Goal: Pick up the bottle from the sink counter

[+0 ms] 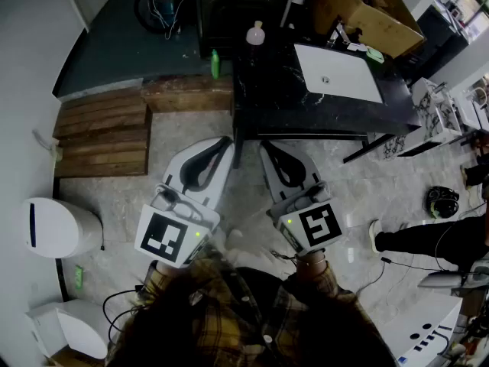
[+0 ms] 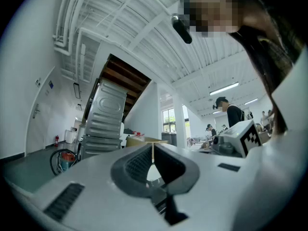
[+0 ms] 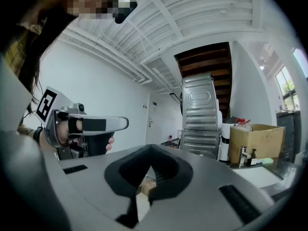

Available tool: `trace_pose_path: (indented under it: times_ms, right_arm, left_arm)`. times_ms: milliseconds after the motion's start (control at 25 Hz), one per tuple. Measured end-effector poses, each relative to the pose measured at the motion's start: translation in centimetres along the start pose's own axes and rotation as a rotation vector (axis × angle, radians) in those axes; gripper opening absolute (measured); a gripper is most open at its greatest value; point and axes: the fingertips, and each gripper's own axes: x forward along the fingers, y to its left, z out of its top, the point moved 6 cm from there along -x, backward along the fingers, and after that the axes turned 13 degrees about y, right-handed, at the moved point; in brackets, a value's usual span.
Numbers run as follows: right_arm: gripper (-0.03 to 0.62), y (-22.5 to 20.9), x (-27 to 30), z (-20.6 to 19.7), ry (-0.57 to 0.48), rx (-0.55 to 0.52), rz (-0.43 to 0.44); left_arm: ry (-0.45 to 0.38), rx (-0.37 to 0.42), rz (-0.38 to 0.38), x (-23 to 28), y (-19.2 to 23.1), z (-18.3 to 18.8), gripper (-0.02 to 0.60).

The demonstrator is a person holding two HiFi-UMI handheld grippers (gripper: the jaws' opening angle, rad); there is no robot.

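Bottle [image 1: 255,33], pale pink, stands at the far left corner of the dark counter [image 1: 275,102], left of the white sink [image 1: 336,73]. Left gripper [image 1: 224,141] and right gripper [image 1: 267,147] hang well short of it, jaws pressed together, holding nothing. We judge the approach calls for stepping closer, spreading one claw, and meeting the body level. A pallet [image 1: 103,132] lies on the tiled floor [image 1: 367,197].
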Motion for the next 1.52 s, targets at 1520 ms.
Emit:
trace_pose_path:
  times_ms: [1520]
  right_arm:
    - [0.017,-3.9,8.6,-1.8,0.073,0.025,0.016]
  left_arm:
    - [0.001,0.019,0.004,6.5,8.1,-0.9,0.024]
